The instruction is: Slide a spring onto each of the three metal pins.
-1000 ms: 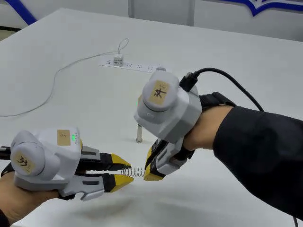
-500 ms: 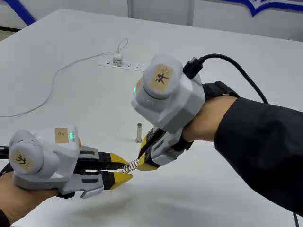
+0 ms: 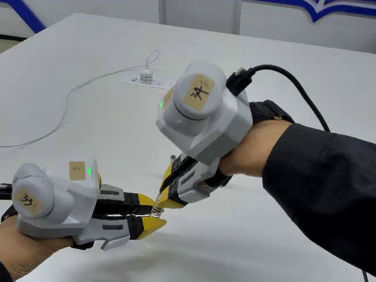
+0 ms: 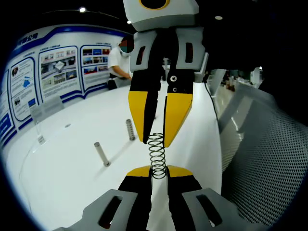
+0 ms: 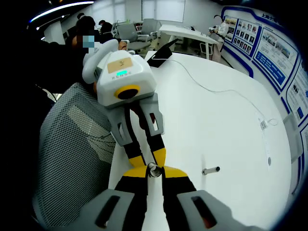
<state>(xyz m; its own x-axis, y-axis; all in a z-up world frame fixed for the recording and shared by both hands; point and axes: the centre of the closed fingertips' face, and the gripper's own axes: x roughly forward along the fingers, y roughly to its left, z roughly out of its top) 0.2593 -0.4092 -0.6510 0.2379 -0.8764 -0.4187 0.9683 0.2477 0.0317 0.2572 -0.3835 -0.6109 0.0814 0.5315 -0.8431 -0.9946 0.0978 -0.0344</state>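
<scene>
— Holding what, at the centre of the left gripper view?
— The spring [image 4: 157, 154]. The left gripper [image 4: 157, 171] was clamped on its lower end, and the right gripper [image 4: 155, 139] pinched its top.
— How would it handle?
— Light, bendy, apt to flick away. Grip the end coils only, I judged.
— Anything unclear?
— Left of centre stood a bare pin [image 4: 100, 154]. The far pin [image 4: 130, 130] looked coiled, but was too small to confirm.

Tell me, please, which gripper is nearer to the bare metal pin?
Right. The right gripper reaches in over the table just beside the pin; the left gripper is farther back, toward the person. Both hold the spring.
</scene>
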